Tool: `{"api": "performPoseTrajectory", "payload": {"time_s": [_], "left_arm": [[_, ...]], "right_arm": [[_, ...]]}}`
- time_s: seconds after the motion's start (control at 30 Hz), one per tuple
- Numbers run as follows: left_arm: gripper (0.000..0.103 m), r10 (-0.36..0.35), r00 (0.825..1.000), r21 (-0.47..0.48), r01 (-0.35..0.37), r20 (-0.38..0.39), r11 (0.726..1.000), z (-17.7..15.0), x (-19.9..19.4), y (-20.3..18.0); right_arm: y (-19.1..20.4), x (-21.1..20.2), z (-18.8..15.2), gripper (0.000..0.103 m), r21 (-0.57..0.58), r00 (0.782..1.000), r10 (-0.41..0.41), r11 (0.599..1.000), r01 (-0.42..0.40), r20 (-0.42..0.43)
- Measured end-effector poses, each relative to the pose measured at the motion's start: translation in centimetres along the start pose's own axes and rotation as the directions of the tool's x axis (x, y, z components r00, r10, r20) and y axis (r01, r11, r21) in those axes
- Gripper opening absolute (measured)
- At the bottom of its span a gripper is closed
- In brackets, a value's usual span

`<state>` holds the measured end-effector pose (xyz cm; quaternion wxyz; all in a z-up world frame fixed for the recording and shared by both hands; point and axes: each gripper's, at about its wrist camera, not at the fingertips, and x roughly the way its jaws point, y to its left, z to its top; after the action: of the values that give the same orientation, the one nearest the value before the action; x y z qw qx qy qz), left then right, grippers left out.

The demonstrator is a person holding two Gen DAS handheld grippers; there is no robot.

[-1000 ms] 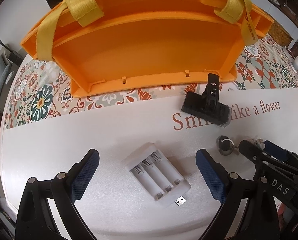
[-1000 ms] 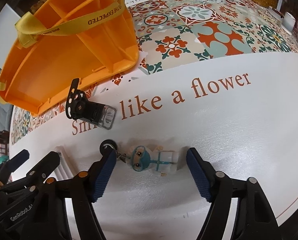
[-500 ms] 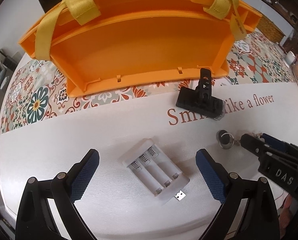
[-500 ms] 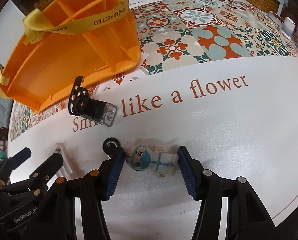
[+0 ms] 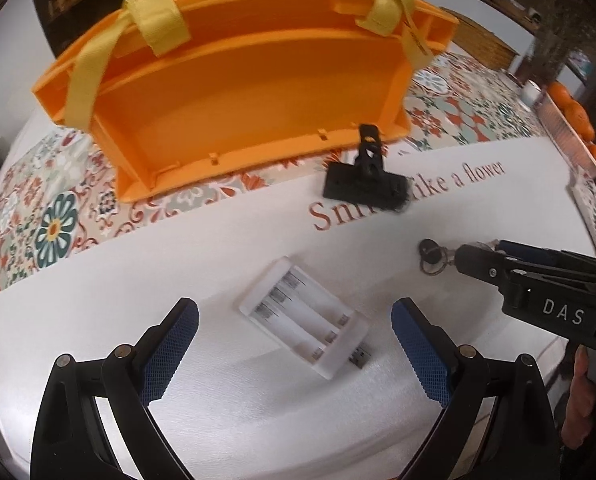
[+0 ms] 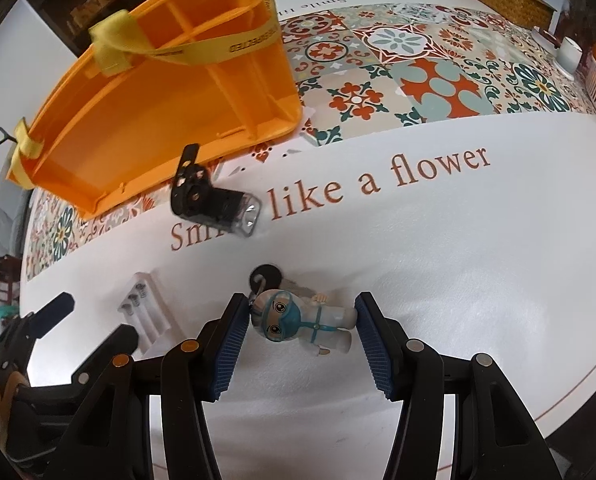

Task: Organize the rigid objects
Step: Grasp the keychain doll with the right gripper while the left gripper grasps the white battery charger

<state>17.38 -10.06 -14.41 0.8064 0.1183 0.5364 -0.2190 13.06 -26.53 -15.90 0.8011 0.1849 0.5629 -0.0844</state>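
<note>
Your right gripper (image 6: 298,336) brackets the figurine keychain (image 6: 303,320), a white-suited doll with a teal mask lying on the white tablecloth (image 6: 457,248); its jaws stand just apart from it. Your left gripper (image 5: 294,344) hangs wide open and empty around the white battery charger (image 5: 303,316), its USB plug sticking out.

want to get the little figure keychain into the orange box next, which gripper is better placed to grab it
Right. The right gripper already straddles the figure keychain, jaws open just off its head and feet. The left gripper sits open around the battery charger instead.
</note>
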Motion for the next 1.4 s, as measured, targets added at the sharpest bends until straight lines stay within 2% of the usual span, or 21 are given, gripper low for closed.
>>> {"api": "performPoseTrajectory", "payload": {"time_s": [0.23,0.53,0.73,0.9,1.0,1.27,1.4], "left_arm": [[0.099,-0.025,0.998,0.035,0.026,-0.052,0.999,-0.8,1.8,0.1],[0.099,-0.034,0.999,0.105,0.038,-0.033,0.994,-1.2,2.9,0.1],[0.099,-0.069,0.997,0.095,0.073,-0.042,0.993,-1.2,4.0,0.4],[0.097,-0.063,0.998,0.11,0.064,-0.016,0.992,-1.5,4.1,0.2],[0.089,-0.052,0.999,0.115,0.05,0.007,0.992,-1.6,4.0,0.1],[0.089,-0.058,0.998,0.07,0.057,0.019,0.996,-1.6,3.6,0.3],[0.089,-0.046,0.998,0.064,0.043,0.05,0.997,-1.1,2.5,0.3]], "right_arm": [[0.0,0.5,-1.1,0.055,0.025,1.0,-0.004,1.0,0.005,-0.023],[-0.1,1.1,-2.1,0.055,0.06,0.999,-0.015,0.998,0.017,-0.04],[-0.2,1.7,-2.7,0.055,0.076,0.999,-0.016,0.997,0.02,-0.049],[-0.2,1.6,-2.8,0.055,0.071,0.999,-0.025,0.997,0.028,-0.042],[-0.2,1.6,-2.8,0.055,0.067,0.999,-0.029,0.997,0.031,-0.041],[0.0,1.6,-2.8,0.055,0.057,0.999,-0.027,0.998,0.028,-0.034],[0.2,1.0,-2.5,0.055,0.044,1.0,-0.019,0.999,0.02,-0.021]]}}
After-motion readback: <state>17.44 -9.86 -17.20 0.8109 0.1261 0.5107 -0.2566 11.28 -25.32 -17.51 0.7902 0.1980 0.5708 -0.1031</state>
